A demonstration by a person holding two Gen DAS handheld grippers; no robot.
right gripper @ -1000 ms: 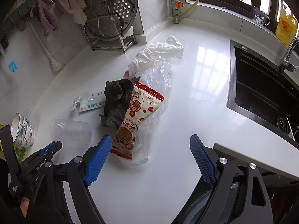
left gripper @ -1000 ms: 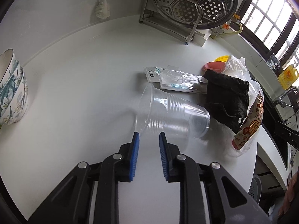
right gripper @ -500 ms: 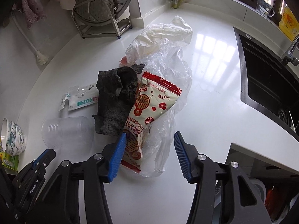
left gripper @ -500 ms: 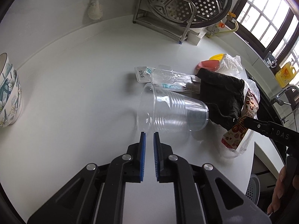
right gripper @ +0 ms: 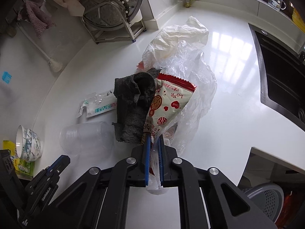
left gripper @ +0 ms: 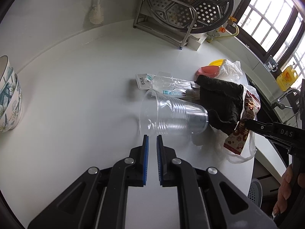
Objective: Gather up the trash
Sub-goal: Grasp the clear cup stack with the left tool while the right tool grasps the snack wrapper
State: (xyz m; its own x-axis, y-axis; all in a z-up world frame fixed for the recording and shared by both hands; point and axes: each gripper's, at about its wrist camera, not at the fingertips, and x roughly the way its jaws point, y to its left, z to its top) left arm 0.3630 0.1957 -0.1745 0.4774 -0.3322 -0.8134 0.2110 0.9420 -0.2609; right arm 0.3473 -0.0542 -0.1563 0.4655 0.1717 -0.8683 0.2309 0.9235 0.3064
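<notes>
A pile of trash lies on the white counter. A clear plastic cup [left gripper: 172, 115] lies on its side, mouth toward me. My left gripper [left gripper: 151, 140] is nearly shut and empty, tips just short of the cup's rim. Behind the cup lies a clear toothbrush package [left gripper: 164, 85]. A black rag [right gripper: 133, 106] lies over a red and cream snack wrapper [right gripper: 167, 105] and a clear plastic bag [right gripper: 192, 87]. My right gripper [right gripper: 153, 145] is shut on the near end of the snack wrapper and bag.
A steel steamer rack [left gripper: 183, 9] stands at the back. Stacked bowls [left gripper: 8, 95] sit at the left edge. A pink and a yellow dish [left gripper: 211, 68] lie behind the bag. A black sink [right gripper: 282, 78] is at the right. A grey basket [right gripper: 266, 198] stands below the counter edge.
My right gripper moved forward and closed from wide open onto the wrapper and bag. My left gripper narrowed and crept up to the cup's rim.
</notes>
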